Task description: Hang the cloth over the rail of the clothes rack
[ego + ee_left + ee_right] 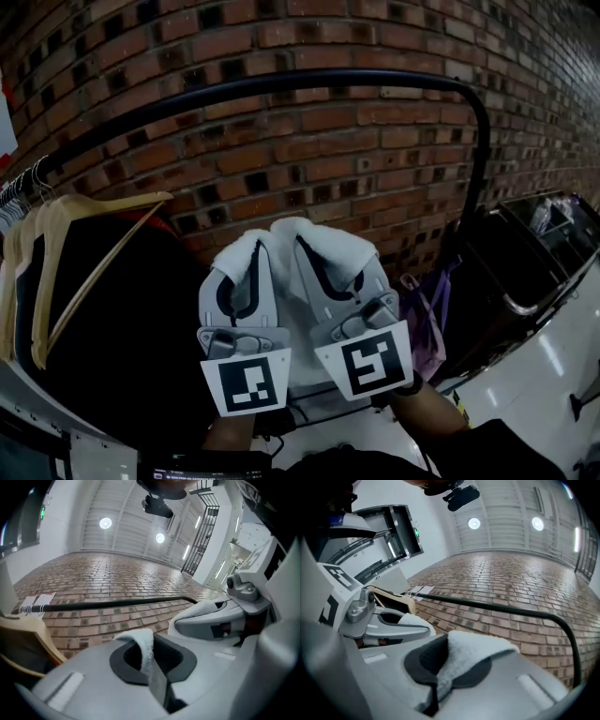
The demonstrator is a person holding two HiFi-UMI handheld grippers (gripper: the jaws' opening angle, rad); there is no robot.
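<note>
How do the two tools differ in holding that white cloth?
The left tool pinches only a thin edge of the cloth; the right tool clamps a thick fold that drapes over its jaw. The left tool points straight up the picture; the right tool leans toward it. Both are shut on the cloth, side by side below the rail.

The head view looks from behind the left gripper (246,255) and right gripper (317,246) toward the brick wall (328,141). Each gripper view rides close on its gripper, tilted upward (ceiling lights (105,523) show); all share the rail (281,80).
</note>
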